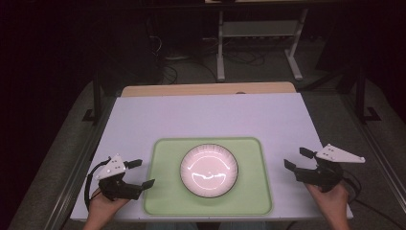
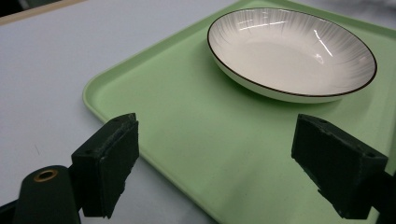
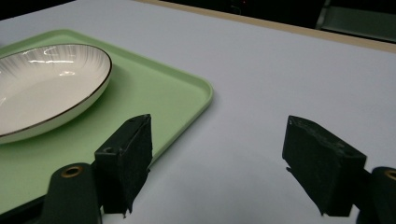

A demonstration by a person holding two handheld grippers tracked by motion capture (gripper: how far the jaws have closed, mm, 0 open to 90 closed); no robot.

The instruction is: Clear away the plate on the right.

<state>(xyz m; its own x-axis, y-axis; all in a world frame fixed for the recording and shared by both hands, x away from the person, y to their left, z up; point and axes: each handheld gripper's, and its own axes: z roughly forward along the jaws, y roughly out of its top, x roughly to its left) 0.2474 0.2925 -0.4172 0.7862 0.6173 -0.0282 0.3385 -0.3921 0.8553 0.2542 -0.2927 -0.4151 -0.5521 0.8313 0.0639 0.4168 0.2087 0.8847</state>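
A white shallow plate (image 1: 209,171) with a dark rim sits in the middle of a light green tray (image 1: 163,191) near the table's front edge. My left gripper (image 1: 142,173) is held open at the tray's left edge, jaws wide apart with nothing between them. In the left gripper view the plate (image 2: 292,53) lies ahead on the tray (image 2: 187,121), beyond my left gripper (image 2: 229,163). My right gripper (image 1: 297,159) stands open right of the tray, over bare table. In the right gripper view the plate (image 3: 44,88) and tray (image 3: 159,93) lie to the left of my right gripper (image 3: 224,163).
The tray rests on a white table surface (image 1: 210,115) with a wooden strip (image 1: 206,89) along its far edge. Beyond it, on the dark floor, stand a white desk frame (image 1: 258,43) and cables. A person's hands hold both grippers at the front edge.
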